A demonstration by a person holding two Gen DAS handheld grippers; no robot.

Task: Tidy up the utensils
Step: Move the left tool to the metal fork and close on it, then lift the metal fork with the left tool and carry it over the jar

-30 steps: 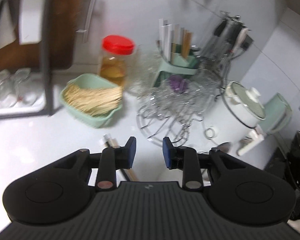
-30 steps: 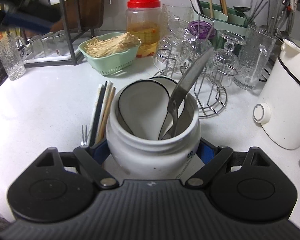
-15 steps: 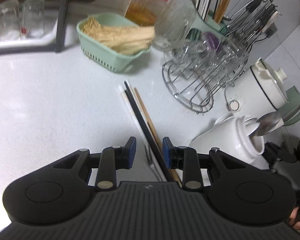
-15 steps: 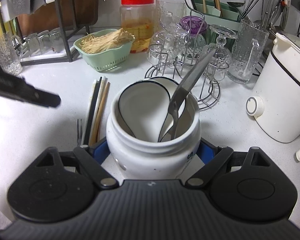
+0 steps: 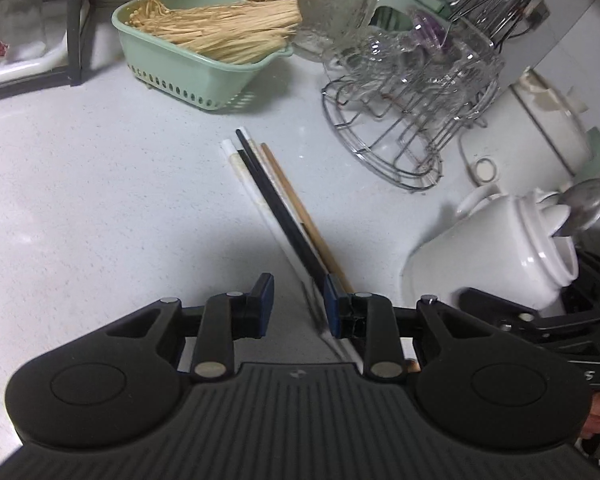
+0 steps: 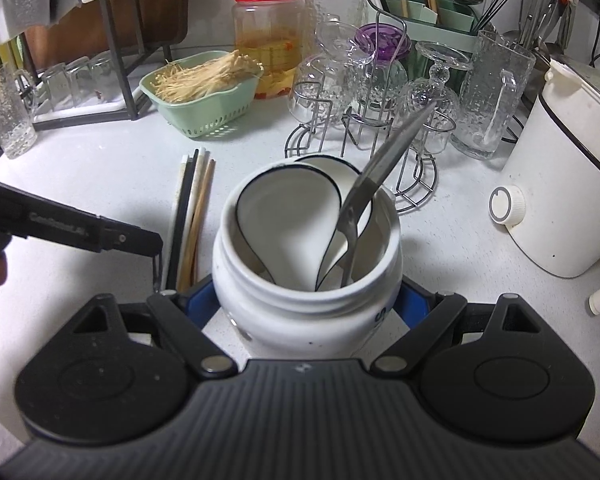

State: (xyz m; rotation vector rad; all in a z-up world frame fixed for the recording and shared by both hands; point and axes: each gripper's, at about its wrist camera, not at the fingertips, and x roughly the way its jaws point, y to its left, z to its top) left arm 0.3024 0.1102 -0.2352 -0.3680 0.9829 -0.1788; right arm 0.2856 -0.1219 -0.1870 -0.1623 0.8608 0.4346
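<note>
Several chopsticks, white, black and wooden, lie side by side on the white counter. A metal fork lies next to them. My left gripper hangs open low over their near ends; the fork sits between its pads, close to the right one. My right gripper is shut on a white ceramic jar. The jar holds white ceramic spoons and a metal spoon.
A green basket of pale thin strands stands at the back. To its right is a wire rack with upturned glasses. A white electric pot stands far right, a red-lidded jar and a green utensil holder behind.
My left gripper has come down from high over the counter to just above the chopsticks and fork. The right gripper and the jar have stayed put.
</note>
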